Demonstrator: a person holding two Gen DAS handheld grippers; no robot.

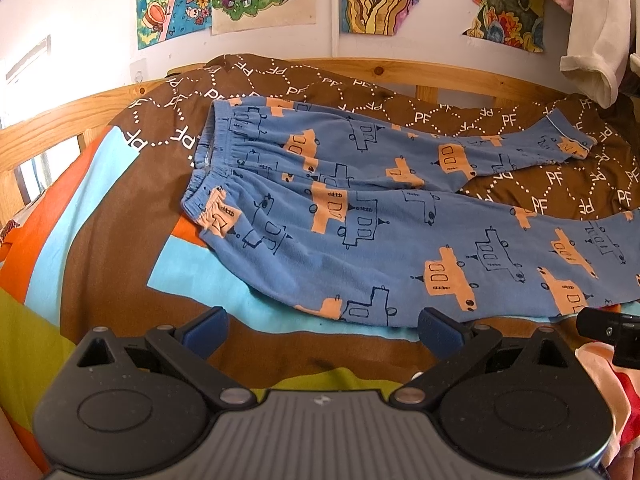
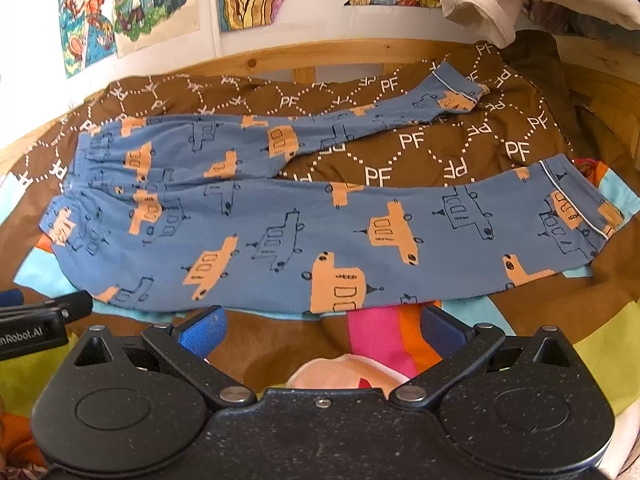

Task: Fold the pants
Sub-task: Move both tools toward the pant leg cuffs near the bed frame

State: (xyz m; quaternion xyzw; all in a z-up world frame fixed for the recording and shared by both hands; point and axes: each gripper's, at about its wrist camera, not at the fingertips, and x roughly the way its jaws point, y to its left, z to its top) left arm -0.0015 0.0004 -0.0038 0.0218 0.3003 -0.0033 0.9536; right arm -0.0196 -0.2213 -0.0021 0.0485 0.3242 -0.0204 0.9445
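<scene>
Blue pyjama pants [image 1: 360,216] with orange and outlined vehicles lie flat on the bed, waistband [image 1: 212,176] to the left, legs spread apart to the right. In the right wrist view the pants [image 2: 280,220] show whole, with the near leg cuff [image 2: 580,212] at right and the far leg cuff [image 2: 460,96] at the back. My left gripper [image 1: 322,332] is open and empty, just in front of the pants' near edge. My right gripper [image 2: 322,330] is open and empty, in front of the near leg. Each gripper's tip shows at the other view's edge.
A brown quilt [image 2: 420,152] printed with "PF" lies under the legs. A striped multicolour bedspread [image 1: 100,220] covers the near side. A wooden bed rail [image 1: 420,70] runs along the back wall with drawings. A white garment [image 2: 488,4] hangs at the upper right.
</scene>
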